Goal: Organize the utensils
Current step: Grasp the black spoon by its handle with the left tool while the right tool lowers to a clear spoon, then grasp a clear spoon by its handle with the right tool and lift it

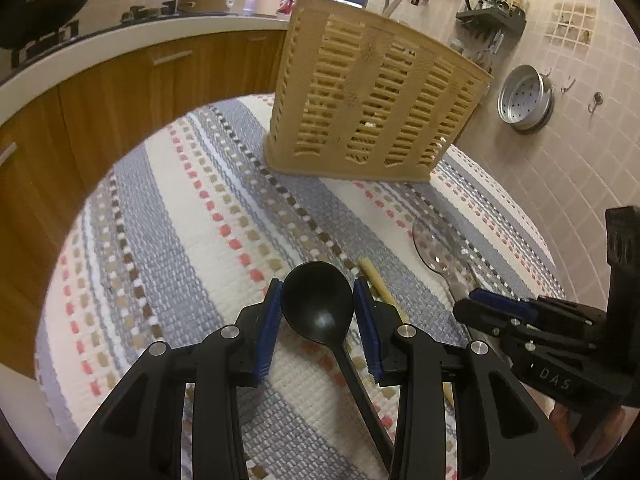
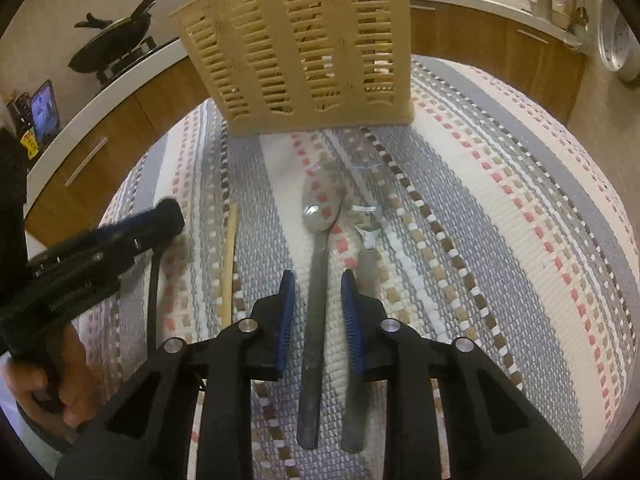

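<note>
My left gripper (image 1: 317, 285) is shut on the bowl of a black plastic spoon (image 1: 320, 312), both blue pads against its sides; the handle runs back under the right finger. A wooden chopstick (image 1: 376, 280) lies just right of it. My right gripper (image 2: 318, 278) is open and straddles the handle of a metal spoon (image 2: 320, 208), with a gap on each side. A metal fork (image 2: 362, 264) lies beside that spoon on its right. The beige slotted utensil basket (image 1: 372, 100) (image 2: 304, 48) stands upright at the far side. In the right wrist view the left gripper (image 2: 160, 220) is blurred.
A striped woven cloth (image 1: 192, 216) covers the round table. Wooden cabinets (image 1: 120, 80) and a counter with a pan, a pot and a stove curve behind it. A metal steamer (image 1: 526, 98) hangs on the tiled wall. A hand (image 2: 60, 384) holds the left gripper's grip.
</note>
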{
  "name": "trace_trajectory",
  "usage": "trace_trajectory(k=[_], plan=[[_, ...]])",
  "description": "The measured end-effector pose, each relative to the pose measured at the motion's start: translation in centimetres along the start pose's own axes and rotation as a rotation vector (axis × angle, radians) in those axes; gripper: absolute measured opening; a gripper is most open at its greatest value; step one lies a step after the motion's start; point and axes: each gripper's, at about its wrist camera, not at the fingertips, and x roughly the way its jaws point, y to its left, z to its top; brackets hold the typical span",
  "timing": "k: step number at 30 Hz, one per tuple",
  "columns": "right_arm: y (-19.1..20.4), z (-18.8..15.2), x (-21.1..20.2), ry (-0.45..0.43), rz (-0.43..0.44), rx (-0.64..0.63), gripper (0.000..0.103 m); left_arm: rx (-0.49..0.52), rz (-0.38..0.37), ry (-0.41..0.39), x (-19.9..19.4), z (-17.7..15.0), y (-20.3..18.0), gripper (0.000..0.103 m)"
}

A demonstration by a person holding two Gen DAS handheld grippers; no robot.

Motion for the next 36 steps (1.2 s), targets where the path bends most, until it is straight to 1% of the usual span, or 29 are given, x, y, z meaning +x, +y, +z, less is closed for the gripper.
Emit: trace_trajectory(k=[2,4,6,9,10,12,14,22,27,30,36], plan=[[0.0,0.2,0.2,0.001,-0.007,0.002,0.021,-0.002,-0.006,0.004,0.4,-0.2,-0.1,0.034],[0.3,0.5,0.5,0.003,-0.030,-0.013,0.021,0.004,-0.024,-0.022,0.0,-0.2,-0.1,0.034],[0.6,0.9,0.8,0.011,-0.052,-0.030,0.021,0.005,-0.028,-0.010,0.1,-0.3,-0.2,0.034],[1.6,1.2,1.1,0.042,-0.113,-0.059,0.021,0.011,-0.032,-0.004,0.2,-0.4,-0.2,0.034],[2.1,1.1,1.2,0.050,-0.140,-0.071,0.020,0.007,-0.037,-0.003,0.2,-0.4,-0.1,0.034],[2.4,1.0,1.2,0.057,-0.171,-0.069,0.015,-0.006,-0.041,-0.004,0.2,-0.4,0.0,0.034],[2.5,0.8,1.2,0.064,-0.174,-0.053,0.011,-0.013,-0.046,-0.002,0.3,-0.4,0.2,0.034],[1.3,0.3,0.8,0.043,-0.150,0.051,0.011,0.010,-0.079,0.012,0.7,-0.5,-0.3,0.034],[1.3,-0.3,0.2,0.040,-0.145,0.078,0.011,0.007,-0.102,0.019,0.8,-0.5,-0.1,0.034],[1.3,-0.5,0.0,0.040,-0.140,0.090,0.011,0.008,-0.102,0.022,0.9,-0.4,-0.1,0.034],[1.3,-1.3,-0.6,0.022,-0.162,0.100,0.011,0.022,-0.101,0.023,1.1,-0.5,-0.3,0.034]])
